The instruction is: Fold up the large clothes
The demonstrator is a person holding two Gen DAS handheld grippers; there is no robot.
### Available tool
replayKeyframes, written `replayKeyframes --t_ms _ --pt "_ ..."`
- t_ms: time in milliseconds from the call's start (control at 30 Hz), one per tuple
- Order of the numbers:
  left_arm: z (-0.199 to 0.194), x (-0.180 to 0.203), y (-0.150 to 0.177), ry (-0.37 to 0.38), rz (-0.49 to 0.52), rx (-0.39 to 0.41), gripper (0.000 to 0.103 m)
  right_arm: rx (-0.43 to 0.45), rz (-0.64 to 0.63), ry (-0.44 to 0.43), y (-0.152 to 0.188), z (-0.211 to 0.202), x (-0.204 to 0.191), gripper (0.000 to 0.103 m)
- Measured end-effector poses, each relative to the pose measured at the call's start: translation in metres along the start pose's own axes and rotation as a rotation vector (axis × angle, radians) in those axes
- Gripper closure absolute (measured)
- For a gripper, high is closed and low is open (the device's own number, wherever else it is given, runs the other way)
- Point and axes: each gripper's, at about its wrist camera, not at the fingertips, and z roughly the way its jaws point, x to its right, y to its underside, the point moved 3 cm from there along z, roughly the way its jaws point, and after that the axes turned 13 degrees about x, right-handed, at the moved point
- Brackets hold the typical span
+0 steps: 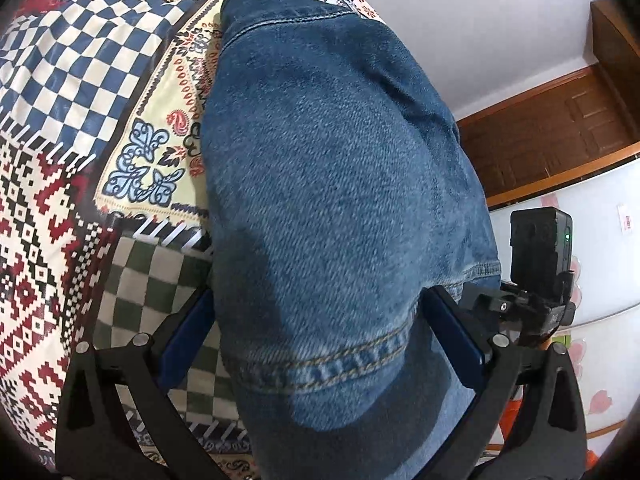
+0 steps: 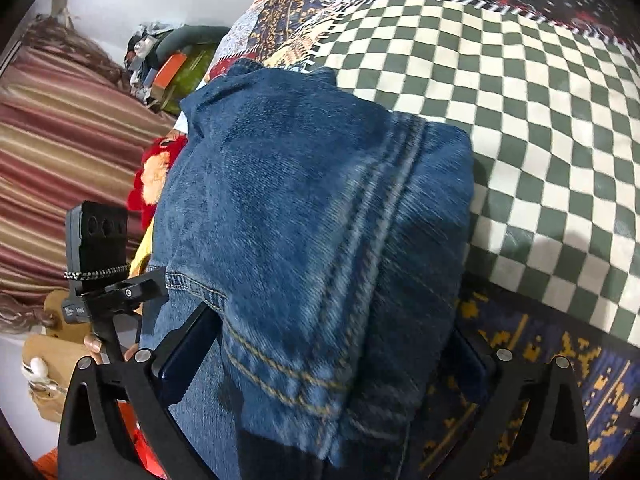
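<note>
In my left hand, the left gripper (image 1: 320,320) has the blue denim jeans (image 1: 332,152) bunched between its blue pads, fingers spread about as wide as the thick fold of cloth they press on either side. From there the denim runs up and away over the patchwork quilt (image 1: 60,184), its far end lying on the quilt. My right gripper (image 2: 332,344) takes the jeans (image 2: 304,208) the same way, by a stitched seam, though its right pad is mostly hidden under the cloth, so the grip on that side seems firm but I cannot be sure. The denim lies beside the quilt's green-and-white checked patch (image 2: 540,120).
</note>
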Motion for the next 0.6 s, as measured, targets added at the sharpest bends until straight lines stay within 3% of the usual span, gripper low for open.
replayKeyframes --t_ms 100,333,400,600 --pt "0.001 0.006 0.0 0.018 -0.002 -0.005 0.004 0.003 -0.001 -0.001 0.0 -0.001 -0.005 0.004" --pt "-0.01 0.022 -0.003 0.013 0.025 0.007 0.028 0.033 -0.01 -0.04 0.005 -0.019 -0.02 0.046" --pt "-0.021 0.032 -0.002 0.004 0.046 0.031 0.033 0.039 -0.017 -0.054 0.005 -0.028 -0.027 0.053" --pt "-0.066 0.062 -0.006 -0.004 0.106 0.131 0.039 0.08 -0.076 -0.068 0.004 -0.054 -0.068 0.057"
